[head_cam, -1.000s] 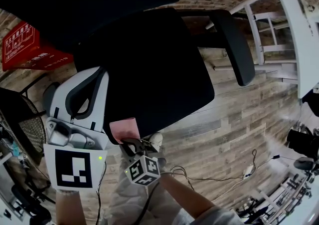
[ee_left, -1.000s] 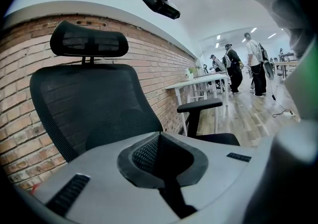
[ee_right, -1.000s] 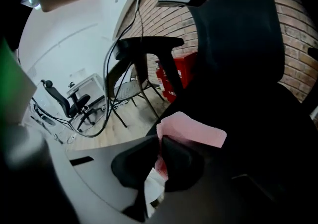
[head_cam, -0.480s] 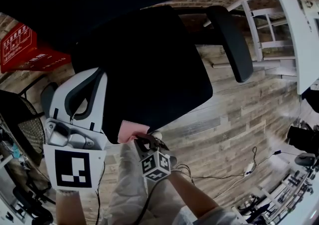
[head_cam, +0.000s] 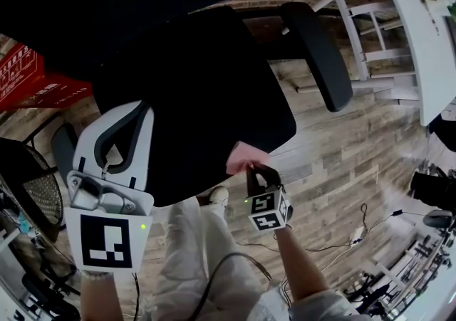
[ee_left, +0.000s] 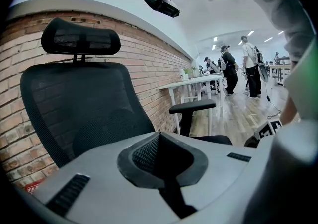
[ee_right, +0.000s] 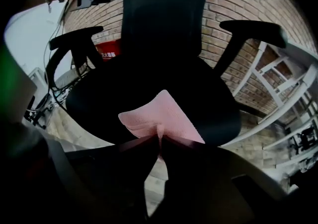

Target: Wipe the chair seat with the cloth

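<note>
Item: one pink cloth [head_cam: 244, 156], small, terry-looking, lying on the front edge of the black chair seat [head_cam: 192, 92] towards the seat's right-hand corner, its far corner spread flat on the cushion. Holder: right gripper [head_cam: 254, 170], jaws closed on a gathered fold at the cloth's near hem (the pinch shows plainly in the right gripper view, pink bunched between dark jaw tips). Second tool: left gripper [head_cam: 134, 110], held off the seat's left front corner, jaws drawn together with nothing between them. Handling, by my reckoning: light, limp, not fragile; it will crumple and trail behind the pinch, not push ahead of it, and the fabric seat will likely drag at it. Best hold: where it is taken now, at the hem with a good fold in the bite, pulling the flat part across the cushion.
</note>
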Demonstrator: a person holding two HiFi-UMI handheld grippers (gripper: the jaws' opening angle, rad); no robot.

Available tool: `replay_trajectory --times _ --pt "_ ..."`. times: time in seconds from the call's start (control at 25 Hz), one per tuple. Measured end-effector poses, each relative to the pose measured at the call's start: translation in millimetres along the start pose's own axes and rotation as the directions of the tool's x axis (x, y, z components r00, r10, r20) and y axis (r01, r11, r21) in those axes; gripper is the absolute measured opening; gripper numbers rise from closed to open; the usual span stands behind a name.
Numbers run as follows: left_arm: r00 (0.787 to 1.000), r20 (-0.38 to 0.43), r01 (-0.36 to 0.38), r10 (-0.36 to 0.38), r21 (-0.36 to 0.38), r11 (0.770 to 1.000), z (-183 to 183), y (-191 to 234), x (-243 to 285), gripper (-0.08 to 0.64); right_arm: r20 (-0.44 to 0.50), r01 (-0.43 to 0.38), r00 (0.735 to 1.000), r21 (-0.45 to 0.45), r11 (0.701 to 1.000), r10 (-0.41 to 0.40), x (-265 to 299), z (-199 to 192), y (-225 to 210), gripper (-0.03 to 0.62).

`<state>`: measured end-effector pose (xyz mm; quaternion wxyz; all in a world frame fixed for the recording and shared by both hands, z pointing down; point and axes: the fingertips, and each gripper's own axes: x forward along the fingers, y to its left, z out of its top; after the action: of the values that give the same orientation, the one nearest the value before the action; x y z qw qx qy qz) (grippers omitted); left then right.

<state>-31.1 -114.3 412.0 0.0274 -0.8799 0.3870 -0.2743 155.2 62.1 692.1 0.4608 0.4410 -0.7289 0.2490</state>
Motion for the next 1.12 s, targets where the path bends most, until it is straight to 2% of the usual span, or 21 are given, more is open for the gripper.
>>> replay_trajectory --times 0.16,0.32,0.52,0.64,0.84,1.04,1.12 --pt "1.0 0.004 0.016 -0.016 0.01 1.0 0.7 -7.3 4.1 0.018 -0.008 0.114 0.994 0.044 0.993 -0.113 -2.7 -3.1 -57.2 0.049" --pt "1.0 0.006 0.03 -0.03 0.013 0.999 2.0 -13.6 9.6 0.018 -0.03 0.215 0.977 0.111 0.97 -0.213 -6.4 -6.4 -104.0 0.049" --pt "0.999 0.011 0.039 -0.039 0.024 0.999 3.5 -19.4 16.3 0.018 -0.061 0.296 0.955 0.163 0.941 -0.289 -8.3 -13.9 -142.0 0.049" --pt "0.999 0.01 0.047 -0.047 0.043 0.998 7.4 -22.2 14.0 0.018 -0.059 0.299 0.954 0.179 0.937 -0.293 -12.0 -15.2 -145.0 0.049" --pt "0.998 0.032 0.049 -0.05 0.034 0.998 35.8 -27.2 -7.0 0.018 -0.018 0.262 0.965 0.144 0.954 -0.262 -42.9 -3.8 -134.4 0.049" --pt "0.997 0.053 0.058 -0.061 0.065 0.996 77.7 -31.0 -45.4 0.018 0.095 0.224 0.968 0.11 0.968 -0.234 -102.1 41.5 -116.5 0.049" --pt "0.996 0.065 0.064 -0.068 0.051 0.997 99.0 -38.5 -64.6 0.018 0.133 0.204 0.968 0.08 0.976 -0.213 -132.3 55.6 -108.8 0.049"
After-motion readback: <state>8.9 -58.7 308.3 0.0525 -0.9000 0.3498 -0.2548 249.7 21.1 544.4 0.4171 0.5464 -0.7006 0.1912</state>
